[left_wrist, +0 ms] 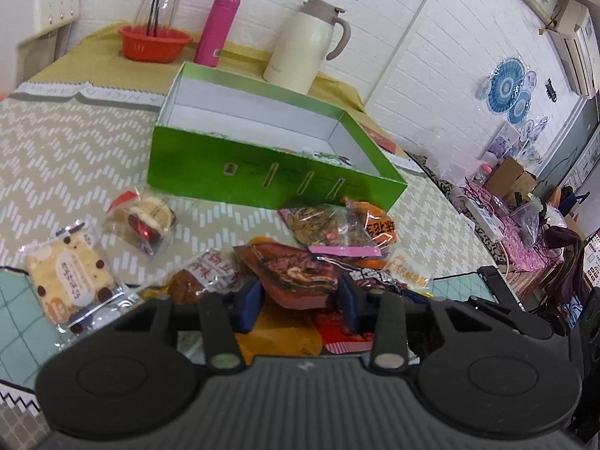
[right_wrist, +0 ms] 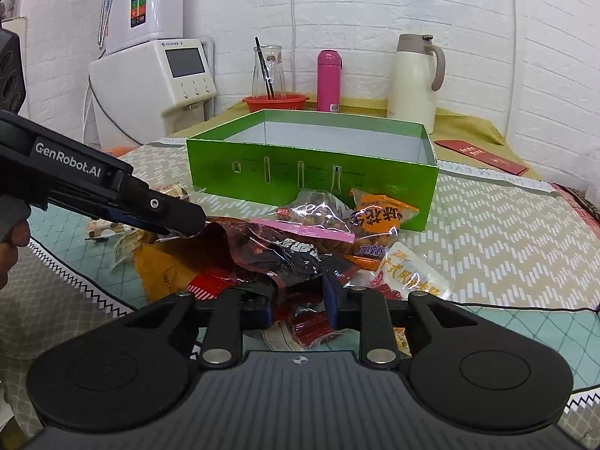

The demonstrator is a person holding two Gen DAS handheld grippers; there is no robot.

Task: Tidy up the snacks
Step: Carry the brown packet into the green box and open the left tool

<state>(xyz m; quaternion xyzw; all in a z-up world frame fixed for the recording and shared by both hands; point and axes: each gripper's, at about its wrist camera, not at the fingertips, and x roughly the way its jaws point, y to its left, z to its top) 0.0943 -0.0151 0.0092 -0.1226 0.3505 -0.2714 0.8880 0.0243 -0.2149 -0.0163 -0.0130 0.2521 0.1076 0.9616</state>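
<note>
1. The left gripper (left_wrist: 300,300) points forward and slightly downward, low over the surface; its blue-padded fingers (left_wrist: 248,309) stand apart, with a dark red wrapper between them.
2. In the right wrist view the left gripper (right_wrist: 187,225) enters from the left, angled down to the right, fingertips at the wrapper's edge.
3. A hand (right_wrist: 11,240) grips its handle at the far left edge.
4. The right gripper (right_wrist: 300,307) sits near, level, fingers (right_wrist: 332,303) parted.

The box (right_wrist: 311,172) is bright green outside, white inside. Behind it stand a pink bottle (right_wrist: 329,80), cream jug (right_wrist: 412,82) and red basket (right_wrist: 275,103); beneath it, a beige-and-white zigzag cloth (right_wrist: 498,232).
</note>
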